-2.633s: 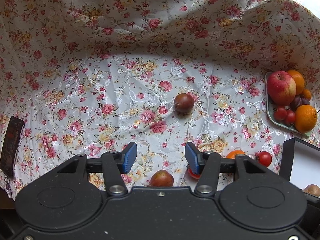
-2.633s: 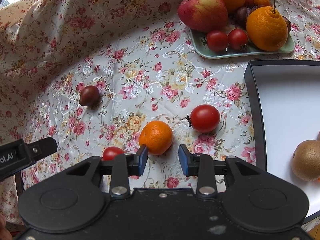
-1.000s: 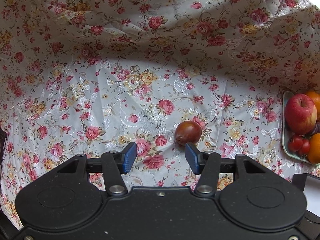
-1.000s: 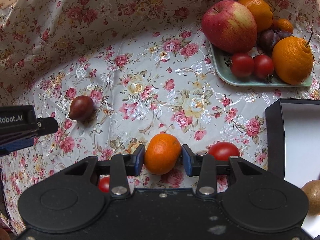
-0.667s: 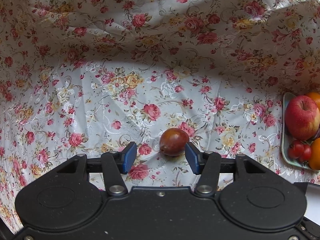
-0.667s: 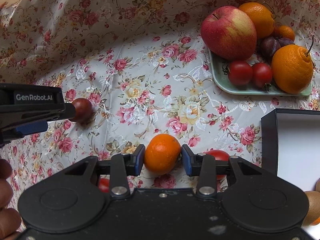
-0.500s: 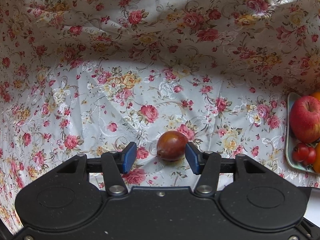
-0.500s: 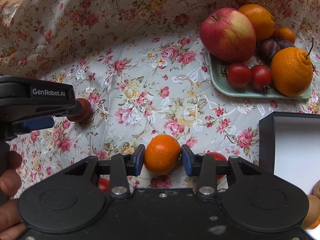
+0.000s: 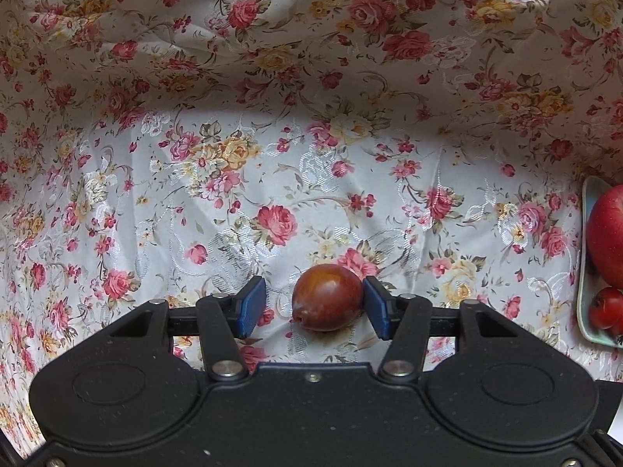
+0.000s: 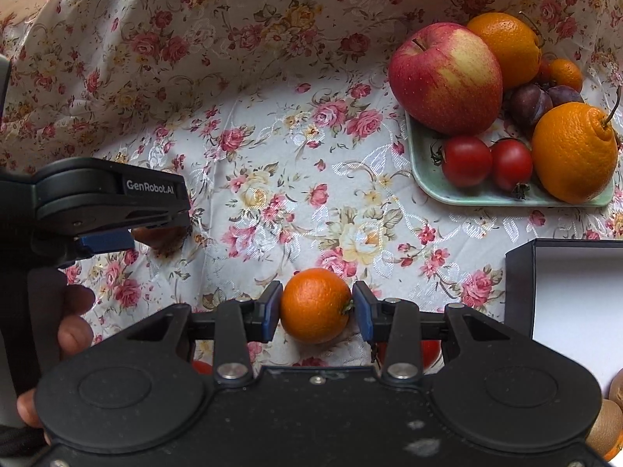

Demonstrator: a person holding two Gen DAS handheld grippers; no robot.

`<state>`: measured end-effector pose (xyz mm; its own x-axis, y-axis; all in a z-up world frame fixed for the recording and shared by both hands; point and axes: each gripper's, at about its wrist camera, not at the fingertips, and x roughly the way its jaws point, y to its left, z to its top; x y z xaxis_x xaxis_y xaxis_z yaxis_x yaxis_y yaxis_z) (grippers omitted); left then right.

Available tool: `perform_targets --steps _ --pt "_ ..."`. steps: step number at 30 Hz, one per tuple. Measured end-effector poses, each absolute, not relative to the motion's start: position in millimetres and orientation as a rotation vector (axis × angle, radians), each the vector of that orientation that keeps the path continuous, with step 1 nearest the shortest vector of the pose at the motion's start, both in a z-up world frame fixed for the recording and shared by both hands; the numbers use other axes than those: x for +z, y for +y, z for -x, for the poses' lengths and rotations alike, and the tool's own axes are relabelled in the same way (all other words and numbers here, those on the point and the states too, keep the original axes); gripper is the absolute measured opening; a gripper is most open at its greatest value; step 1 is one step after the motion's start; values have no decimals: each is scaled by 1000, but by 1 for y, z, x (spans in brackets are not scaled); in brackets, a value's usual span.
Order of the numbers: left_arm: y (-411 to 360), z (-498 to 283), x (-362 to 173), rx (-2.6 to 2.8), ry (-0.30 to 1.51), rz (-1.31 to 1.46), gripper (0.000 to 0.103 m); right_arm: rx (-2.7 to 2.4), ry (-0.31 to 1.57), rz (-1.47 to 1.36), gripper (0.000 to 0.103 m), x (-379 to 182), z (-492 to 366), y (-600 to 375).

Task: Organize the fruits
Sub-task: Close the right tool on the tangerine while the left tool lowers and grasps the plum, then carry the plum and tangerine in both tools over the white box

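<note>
**A:** How do your jaws stand?

**B:** My right gripper [image 10: 315,313] is closed onto the small orange [image 10: 314,305], one pad on each flank; whether the fruit is clear of the floral cloth [image 10: 272,179] I cannot tell. My left gripper [image 9: 314,308] is wide apart around the dark brown fruit [image 9: 327,297], which lies on the cloth. The right pad [image 9: 375,307] is just touching it, and the left pad [image 9: 252,306] is well clear.

**A:** So what makes a good grasp there?

**B:** I judge I should slide slightly right so the fruit sits mid-gap, then close slowly. It is smooth and rounded, so an off-centre pinch could squirt it forward. With the orange, I want a firm but gentle hold and a straight lift before carrying it.

**A:** Where does it all go?

**B:** Probably the green plate [image 10: 428,186], with the apple [image 10: 446,78], tomatoes [image 10: 486,161] and oranges, or the black box [image 10: 520,292] beside me. The task does not say which.

**A:** What can't you make out?

**B:** In the right view my own body hides most of two red fruits beneath it, and the box is cut off at the frame edge, with brown kiwi-like fruit [image 10: 607,424] only partly showing. The left view shows just a sliver of the plate. From the right, the left gripper's housing covers nearly all of the brown fruit.
</note>
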<state>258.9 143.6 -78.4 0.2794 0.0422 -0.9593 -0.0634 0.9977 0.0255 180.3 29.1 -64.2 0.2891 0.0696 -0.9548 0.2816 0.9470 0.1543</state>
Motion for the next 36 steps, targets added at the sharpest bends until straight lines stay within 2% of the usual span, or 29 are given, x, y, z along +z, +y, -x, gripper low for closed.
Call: perform_targets --steps 3,6,21,36 --pt "145 -259 -79 76 1262 24 59 -145 1276 -322 41 -64 -180 28" --pt "149 -257 -73 59 1222 51 46 -148 1274 -321 41 -63 -178 27" --pt "147 -234 -51 15 1259 114 44 -170 1249 -324 41 -47 -164 22" --pt "127 -196 -57 -4 1325 -7 44 -177 1227 -332 41 -30 -131 17"
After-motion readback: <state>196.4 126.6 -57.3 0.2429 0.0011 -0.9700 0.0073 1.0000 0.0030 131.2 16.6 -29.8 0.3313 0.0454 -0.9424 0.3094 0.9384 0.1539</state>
